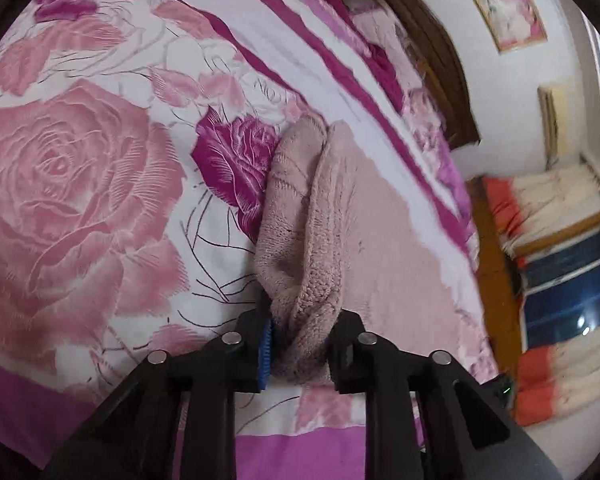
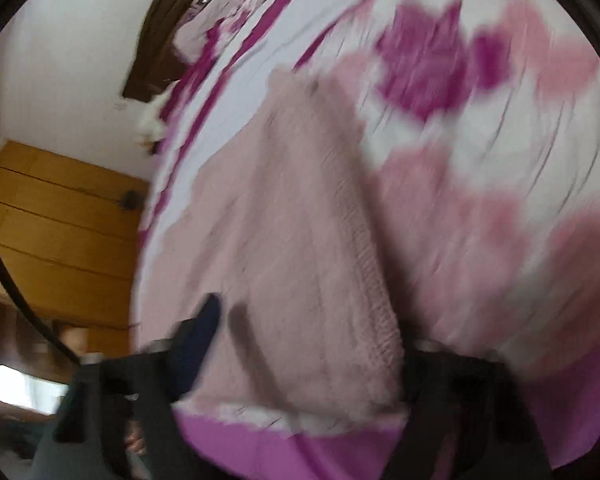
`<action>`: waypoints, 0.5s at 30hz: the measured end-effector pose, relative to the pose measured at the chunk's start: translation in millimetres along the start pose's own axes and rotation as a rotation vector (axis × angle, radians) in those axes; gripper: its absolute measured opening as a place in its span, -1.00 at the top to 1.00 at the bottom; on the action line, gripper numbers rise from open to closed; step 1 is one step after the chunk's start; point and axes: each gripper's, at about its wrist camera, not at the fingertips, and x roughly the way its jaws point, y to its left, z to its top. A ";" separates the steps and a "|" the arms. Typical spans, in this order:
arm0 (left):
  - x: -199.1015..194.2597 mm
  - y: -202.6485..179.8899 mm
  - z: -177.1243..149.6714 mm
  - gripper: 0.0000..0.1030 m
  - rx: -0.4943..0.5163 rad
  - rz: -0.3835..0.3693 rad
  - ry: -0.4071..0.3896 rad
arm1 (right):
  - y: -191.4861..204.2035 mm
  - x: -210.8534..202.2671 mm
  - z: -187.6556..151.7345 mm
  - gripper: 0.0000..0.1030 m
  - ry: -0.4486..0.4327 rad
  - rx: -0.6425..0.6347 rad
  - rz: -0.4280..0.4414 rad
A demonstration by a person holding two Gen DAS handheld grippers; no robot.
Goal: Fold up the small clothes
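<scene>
Left gripper [image 1: 300,344] pinches a bunched edge of the pink knit garment [image 1: 300,216], which runs lengthwise straight ahead of it over the floral bedspread [image 1: 80,184]. Right gripper [image 2: 300,352] straddles the near edge of the same knit — blur hides whether its pads press, so cannot tell. Both hands sit at the near end; no containers in view — the fold likely carries that edge forward.
</scene>
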 end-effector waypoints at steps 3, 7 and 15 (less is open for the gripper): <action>-12.2 7.2 -7.8 1.00 -0.051 -0.028 -0.023 | -7.2 -12.6 -5.7 0.52 -0.053 0.042 0.072; -30.4 3.4 -25.4 1.00 -0.001 -0.042 -0.016 | -7.7 -45.9 -9.8 0.54 -0.107 0.030 0.087; -48.1 26.3 -66.4 1.00 0.000 -0.056 0.029 | -24.0 -66.8 -28.6 0.29 -0.068 0.112 -0.018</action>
